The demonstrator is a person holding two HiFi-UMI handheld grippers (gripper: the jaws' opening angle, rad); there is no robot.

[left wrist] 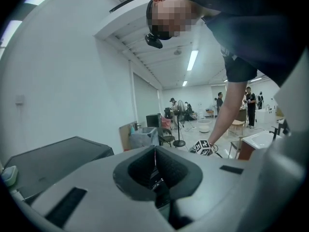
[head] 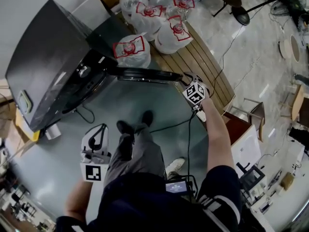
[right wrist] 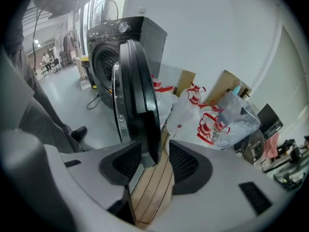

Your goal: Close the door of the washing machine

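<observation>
Two grippers are in shot, one per hand. The washing machine (head: pixel 48 66) is dark and stands on the grey floor (head: pixel 159 105) against the white wall, at the head view's upper left. Its door (head: pixel 145 75) is swung right out. From above it shows edge-on as a thin dark bar running from the machine's front twd the near edge of the wooden platform (head: pixel 207 66).

The right gripper (head: pixel 187 77) is at the door's free end, marker cube toward the person. In the right gripper view its jaws stand wide apart w/ the door's rim between them. The rim sits close to the left-hand jaw, w/ a clear gap to the other, so there's no squeeze on it. The drum opening shows behind the door.

The left gripper (head: pixel 99 131) hangs low beside the person's left leg, well apart from machine & door. Its own view shows the jaws together w/ nothing btwn them.

Water jugs (head: pixel 145 13) w/ red labels crowd the platform's far end, the nearest just behind the door. A black cable (head: pixel 87 114) lies on the floor near the machine's front.
</observation>
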